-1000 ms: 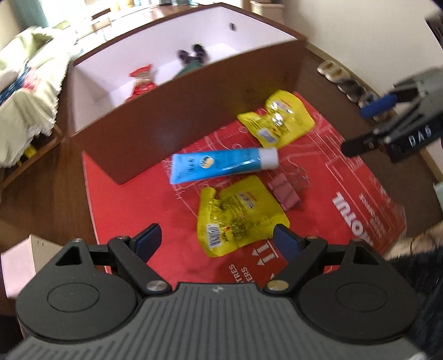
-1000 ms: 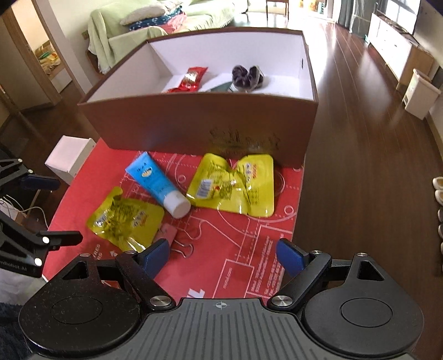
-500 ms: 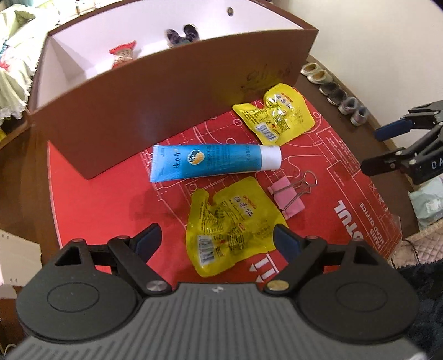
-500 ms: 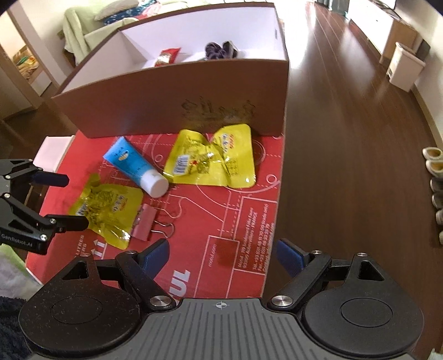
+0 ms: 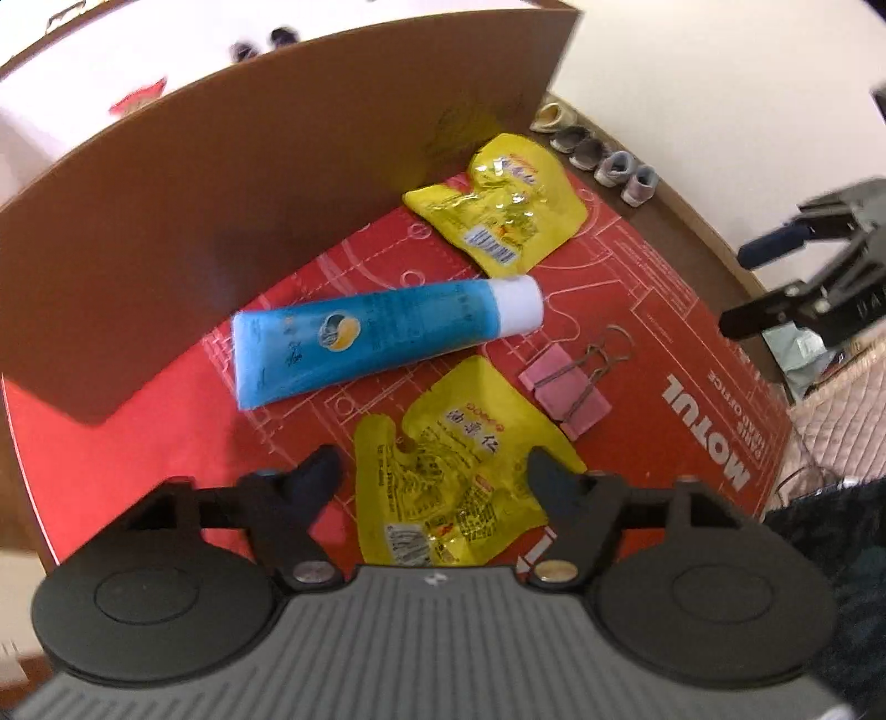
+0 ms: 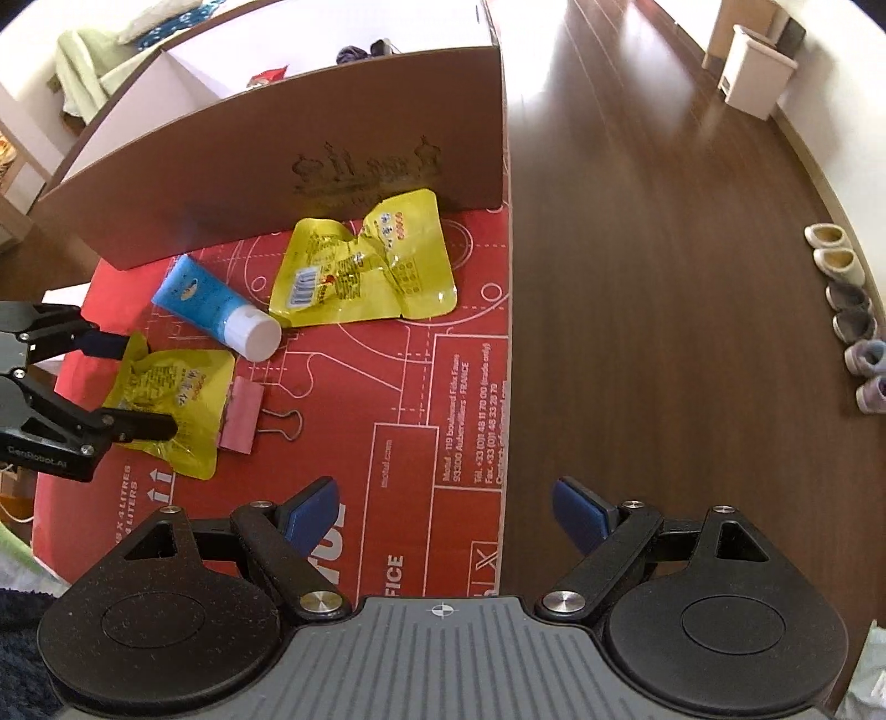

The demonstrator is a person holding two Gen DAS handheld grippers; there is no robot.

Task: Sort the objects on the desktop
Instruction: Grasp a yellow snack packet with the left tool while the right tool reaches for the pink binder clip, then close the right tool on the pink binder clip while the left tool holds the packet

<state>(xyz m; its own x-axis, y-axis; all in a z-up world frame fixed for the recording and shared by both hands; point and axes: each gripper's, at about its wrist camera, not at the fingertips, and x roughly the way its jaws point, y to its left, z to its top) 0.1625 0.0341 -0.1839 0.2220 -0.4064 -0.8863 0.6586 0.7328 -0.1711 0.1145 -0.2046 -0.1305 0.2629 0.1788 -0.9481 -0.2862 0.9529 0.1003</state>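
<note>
Hovering low over the red mat (image 5: pixel 653 310), the left gripper (image 5: pixel 434 473) has its jaws spread wide, one finger on each side of the near yellow packet (image 5: pixel 448 476); whether the pads touch the foil cannot be told. From that packet, the blue tube (image 5: pixel 365 338) lies at 12 o'clock with its white cap pointing to 3 o'clock. A pink binder clip (image 5: pixel 565 393) sits at 2 o'clock, just beside the packet's edge. A second yellow packet (image 5: pixel 498 210) lies farther off at 1 o'clock, close against the brown wall of the box (image 5: pixel 249 166).

In the right wrist view, the right gripper (image 6: pixel 446 512) is also spread apart and holds nothing, hanging over the mat's right edge where it meets the dark wood surface (image 6: pixel 664 277). The left gripper (image 6: pixel 133 387) shows at 9 o'clock, straddling the near packet (image 6: pixel 171 399). Inside the box (image 6: pixel 332 138), a red wrapper (image 6: pixel 266 75) and a dark bundle (image 6: pixel 354 52) are partly visible.
</note>
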